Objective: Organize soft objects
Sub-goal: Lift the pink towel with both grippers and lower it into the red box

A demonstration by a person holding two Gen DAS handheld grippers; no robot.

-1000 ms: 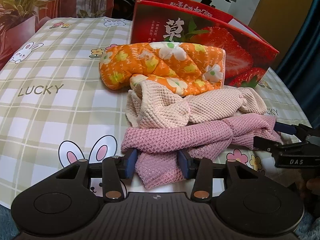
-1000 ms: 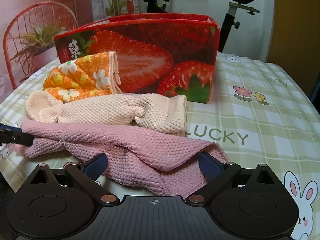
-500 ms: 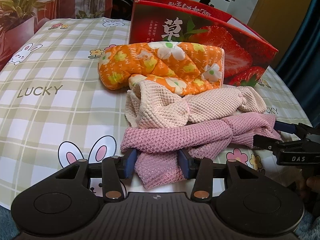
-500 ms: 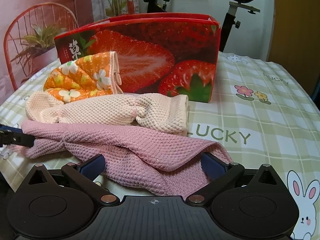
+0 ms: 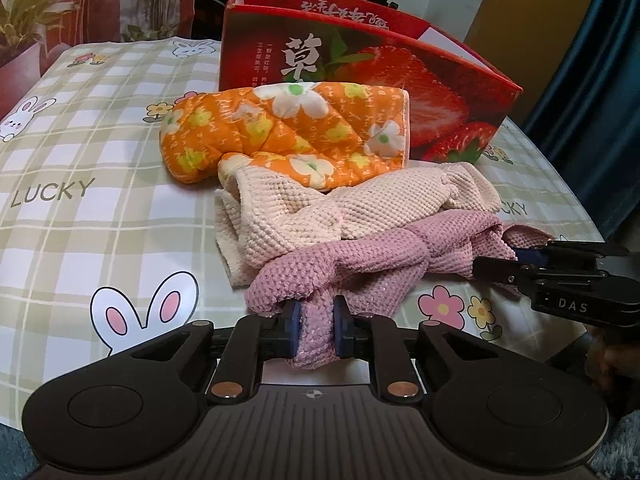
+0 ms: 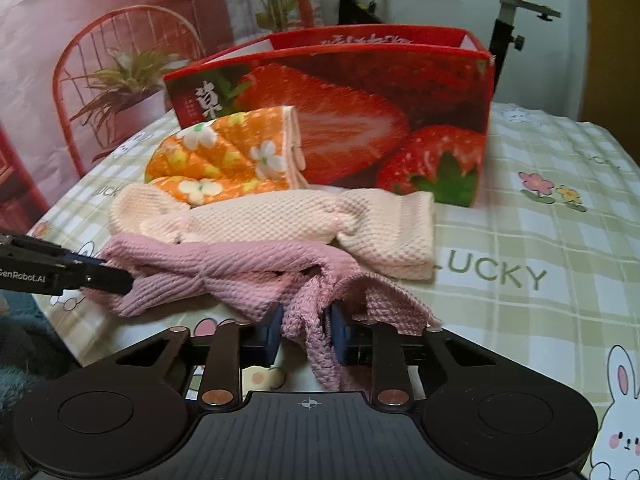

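Both pinching the pink cloth (image 5: 360, 256): left gripper (image 5: 316, 330), right gripper (image 6: 306, 330). Lying beside the strawberry box (image 5: 440, 92), inside hidden: cream cloth (image 5: 320, 216), mitt (image 5: 288, 132).

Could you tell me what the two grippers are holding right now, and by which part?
Both hold the pink cloth: the left gripper is shut on a bunched fold at one end, the right gripper on a gathered fold at the other end.

Checked rabbit-print tablecloth (image 5: 100, 160), red wire chair (image 6: 80, 64), potted plant (image 6: 120, 84), perhaps an exercise bike (image 6: 516, 4) behind.
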